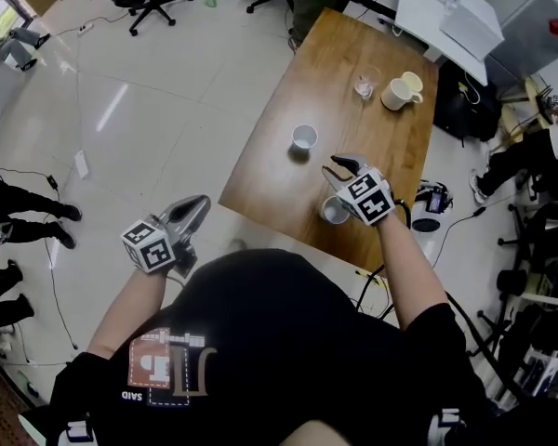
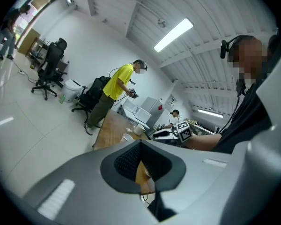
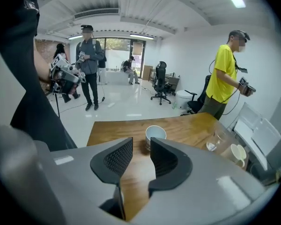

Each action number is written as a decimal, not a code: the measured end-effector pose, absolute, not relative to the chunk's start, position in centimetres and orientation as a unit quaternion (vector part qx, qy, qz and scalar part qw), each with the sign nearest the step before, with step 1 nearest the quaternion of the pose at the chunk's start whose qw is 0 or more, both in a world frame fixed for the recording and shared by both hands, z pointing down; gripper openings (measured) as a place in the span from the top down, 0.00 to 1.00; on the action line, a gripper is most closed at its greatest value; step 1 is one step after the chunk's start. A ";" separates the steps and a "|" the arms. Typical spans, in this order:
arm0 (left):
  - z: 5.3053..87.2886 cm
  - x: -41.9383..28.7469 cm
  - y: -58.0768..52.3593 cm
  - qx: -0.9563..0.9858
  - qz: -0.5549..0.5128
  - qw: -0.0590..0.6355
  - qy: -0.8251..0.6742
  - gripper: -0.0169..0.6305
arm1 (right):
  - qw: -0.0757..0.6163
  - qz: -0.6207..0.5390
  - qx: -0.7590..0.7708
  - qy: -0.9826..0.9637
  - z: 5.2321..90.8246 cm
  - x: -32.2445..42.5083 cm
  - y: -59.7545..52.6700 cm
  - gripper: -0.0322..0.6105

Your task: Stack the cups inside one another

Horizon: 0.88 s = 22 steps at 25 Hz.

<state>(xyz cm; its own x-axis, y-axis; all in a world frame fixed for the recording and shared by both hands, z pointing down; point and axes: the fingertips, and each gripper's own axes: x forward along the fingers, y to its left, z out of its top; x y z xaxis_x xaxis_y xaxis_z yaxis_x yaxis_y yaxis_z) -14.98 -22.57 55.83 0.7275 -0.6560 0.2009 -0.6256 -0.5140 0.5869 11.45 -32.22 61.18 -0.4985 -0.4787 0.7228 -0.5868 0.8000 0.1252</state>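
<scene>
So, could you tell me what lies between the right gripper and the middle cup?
Only bare tabletop: in the right gripper view, nothing but wood separates the open right gripper from the middle cup.

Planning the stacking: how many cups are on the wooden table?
4 on the table: a white cup at its middle, a second white cup beside the right gripper, a clear glass and a cream mug at the far end.
</scene>
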 end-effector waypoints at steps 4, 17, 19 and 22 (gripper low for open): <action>55.7 -19.1 -21.6 0.850 -0.033 0.329 -0.410 0.98 | 0.451 0.032 0.265 -0.851 64.0 8.7 -36.4 0.70; 56.4 -26.1 -18.5 0.821 -0.033 0.340 -0.457 0.98 | 0.581 -0.042 0.225 -0.781 72.9 6.8 -38.5 0.90; 56.3 -26.3 -18.6 0.823 -0.033 0.339 -0.454 0.98 | 0.577 -0.039 0.221 -0.785 72.4 6.5 -38.3 0.91; 56.0 -25.6 -19.2 0.830 -0.032 0.338 -0.442 0.98 | 0.556 -0.022 0.223 -0.801 69.8 6.4 -37.5 0.91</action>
